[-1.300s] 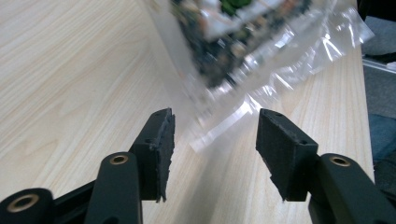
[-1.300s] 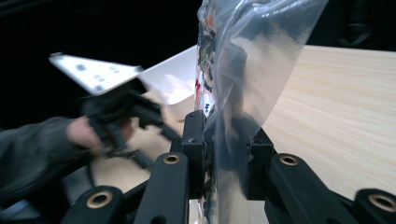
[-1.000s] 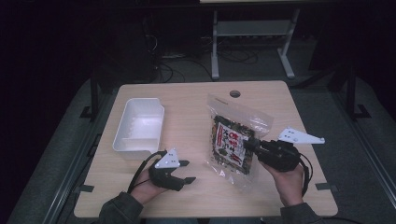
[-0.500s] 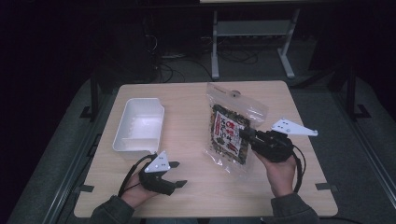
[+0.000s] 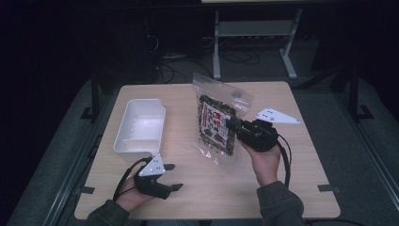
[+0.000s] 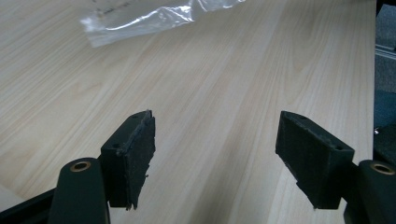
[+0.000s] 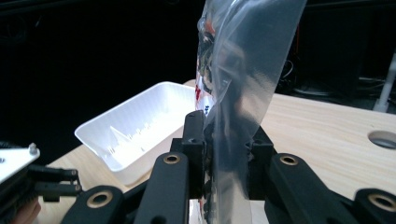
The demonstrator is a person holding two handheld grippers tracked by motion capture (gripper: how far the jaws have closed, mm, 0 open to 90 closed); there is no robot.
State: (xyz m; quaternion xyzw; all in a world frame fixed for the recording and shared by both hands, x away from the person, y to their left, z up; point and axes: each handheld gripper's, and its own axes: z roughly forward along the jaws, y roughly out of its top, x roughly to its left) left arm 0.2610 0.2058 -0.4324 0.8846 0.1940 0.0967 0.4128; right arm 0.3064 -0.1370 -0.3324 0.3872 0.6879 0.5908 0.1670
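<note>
- The snack bag (image 5: pixel 217 127) is held clear of the table (image 5: pixel 301 188), clamped at one edge by the right gripper (image 5: pixel 231 124), at 3 o'clock of the white tray (image 5: pixel 141 123).
- Slippage is possible: the film is slick and the grip is narrow.
- The left gripper (image 6: pixel 215 154) is held wide apart, empty, at 6 o'clock of the tray.
- The bag's print cannot be read.

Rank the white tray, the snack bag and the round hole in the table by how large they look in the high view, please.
1. Snack bag: looks largest, but the right gripper holds it lifted toward the camera, so its lead over the tray is unsure.
2. White tray: close behind.
3. Round hole: clearly smallest.
</note>
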